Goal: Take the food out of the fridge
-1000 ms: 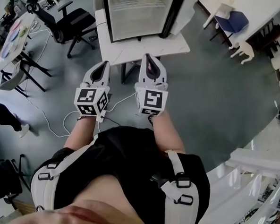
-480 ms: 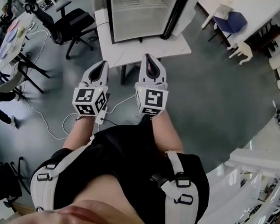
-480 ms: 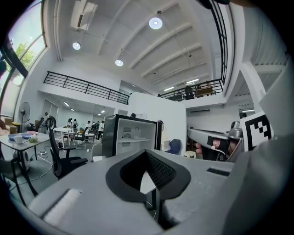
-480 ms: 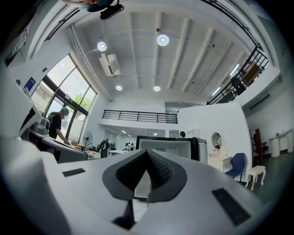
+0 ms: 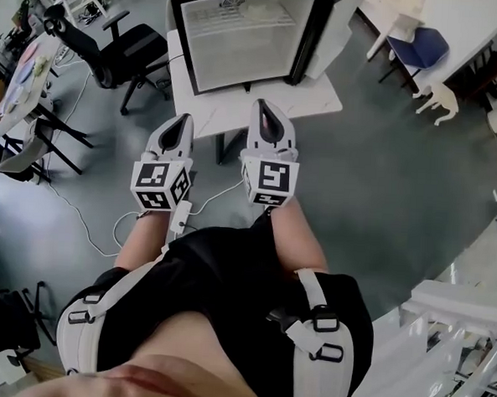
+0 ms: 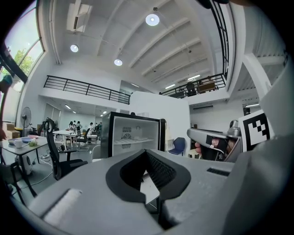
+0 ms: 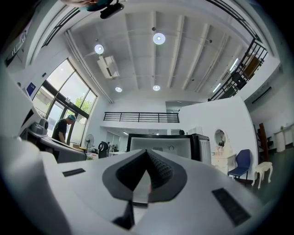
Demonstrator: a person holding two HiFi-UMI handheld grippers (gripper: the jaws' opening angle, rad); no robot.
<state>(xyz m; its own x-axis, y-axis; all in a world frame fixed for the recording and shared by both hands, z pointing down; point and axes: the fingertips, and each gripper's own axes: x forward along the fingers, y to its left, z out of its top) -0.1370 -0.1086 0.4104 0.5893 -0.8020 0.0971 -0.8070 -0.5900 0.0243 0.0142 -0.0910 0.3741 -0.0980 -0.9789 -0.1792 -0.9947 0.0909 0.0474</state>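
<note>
A small black-framed fridge stands on a white table ahead of me, its white inside and wire shelf showing. In the left gripper view the fridge shows something pale on the shelf, too small to tell what. The right gripper view has the fridge straight ahead. My left gripper and right gripper are held side by side, pointing at the table's near edge and short of the fridge. Both pairs of jaws are shut, with nothing between them.
A black office chair stands left of the table, with a desk further left. A blue chair is at the back right. Cables lie on the grey floor near my feet. A white railing is at the lower right.
Both grippers have moved forward toward the fridge, which now sits larger and lower in the head view. The person's legs seen at the left edge earlier are gone.
</note>
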